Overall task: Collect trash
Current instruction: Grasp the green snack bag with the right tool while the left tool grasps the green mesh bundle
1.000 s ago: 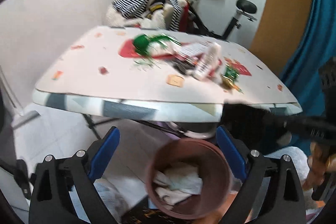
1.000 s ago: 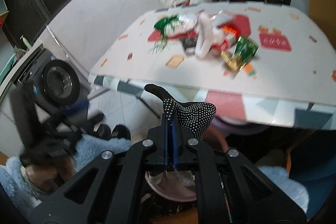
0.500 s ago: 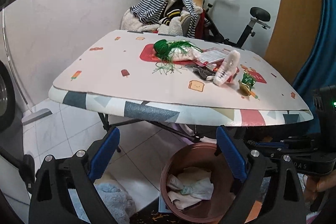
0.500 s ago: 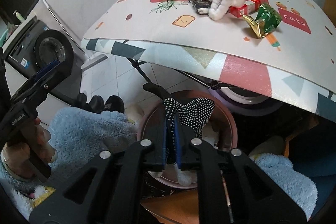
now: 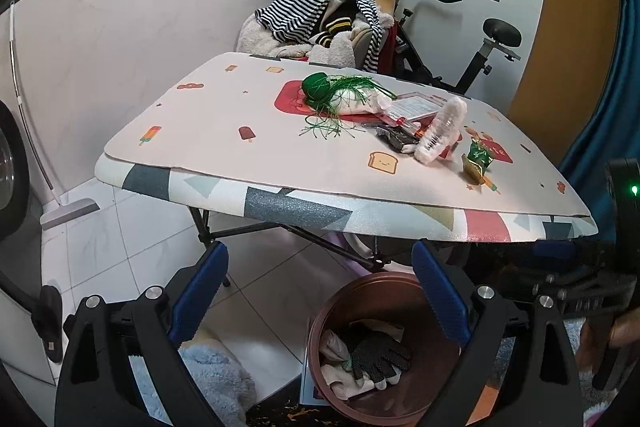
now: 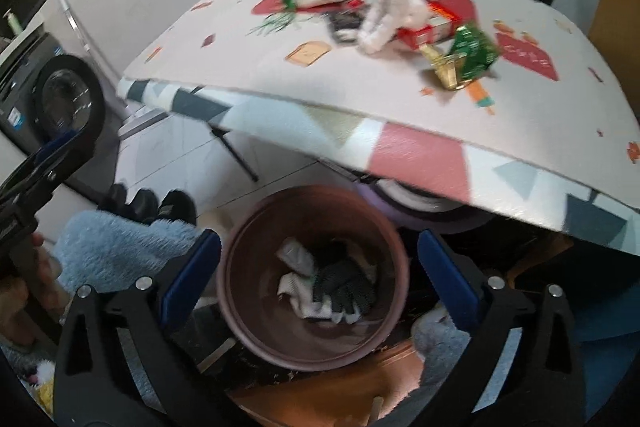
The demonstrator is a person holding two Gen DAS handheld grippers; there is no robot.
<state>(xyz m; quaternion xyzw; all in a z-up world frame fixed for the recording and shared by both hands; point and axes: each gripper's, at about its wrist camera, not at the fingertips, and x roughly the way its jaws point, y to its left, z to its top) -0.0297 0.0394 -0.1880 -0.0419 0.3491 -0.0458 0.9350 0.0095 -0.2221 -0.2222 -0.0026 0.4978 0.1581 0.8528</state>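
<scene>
left wrist view, going l to r: the left gripper fills the bottom, jaws wide apart w/ nothing between them, angled down past the table edge toward the floor. it looks parked on standby, prob so the other hand gets a clear drop. behind it the table top carries the remaining trash in a cluster: green string bundle, a red box, a crushed clear bottle, a green-gold wrapper. all lie right of centre, well apart from the bin, which sits on the floor under the near table edge, likely so stuff can go from top to bin in a short move. inside the bin: pale crumpled paper and a black dotted glove on top. far right, the other tool's body shows w/ a hand on its grip, blurred.

right wrist view, l to r: a hand holding the left tool at the left edge, then fluffy blue fabric, then the right gripper straddling the bin from above. its jaws have just been opening and now stand fully apart, empty; the glove lies loose in the bin below, clear of both pads. so the drop looks done. table above is motion-blurred.

my read: one item binned, several left on the table; next calls for lifting clear of the table edge before reaching for the wrapper, the nearest piece.
</scene>
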